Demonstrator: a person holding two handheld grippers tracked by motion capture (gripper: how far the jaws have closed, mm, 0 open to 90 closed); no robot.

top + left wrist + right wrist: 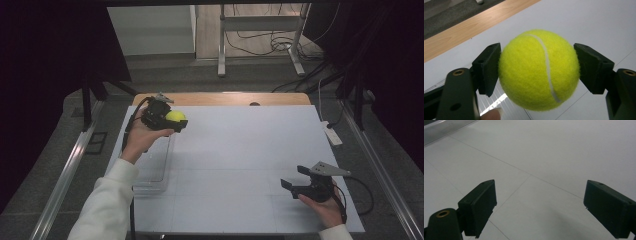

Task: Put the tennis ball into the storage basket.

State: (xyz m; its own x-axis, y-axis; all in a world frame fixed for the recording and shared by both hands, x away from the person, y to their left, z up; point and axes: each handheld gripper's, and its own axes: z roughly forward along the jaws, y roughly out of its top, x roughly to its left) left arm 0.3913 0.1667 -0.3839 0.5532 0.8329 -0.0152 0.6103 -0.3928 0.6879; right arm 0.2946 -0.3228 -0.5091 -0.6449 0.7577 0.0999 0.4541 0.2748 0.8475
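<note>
A white desk (240, 165) carries a clear tray (155, 172) at its left edge. Above the tray's far end, the left gripper (172, 121) clamps the tennis ball (539, 70) across its middle. The ball is judged light, felted, slightly springy. The right gripper (295, 186) rests wide and empty near the front right corner.

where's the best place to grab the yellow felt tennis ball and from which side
Grip the round yellow felt tennis ball across its widest middle, one pad on each opposite side, coming in level. A sphere has no edges or handle, so only a hold across the full width keeps it from squirting out. The left gripper shows this: its fingers press the ball's two flanks, lifted above the white table.
</note>
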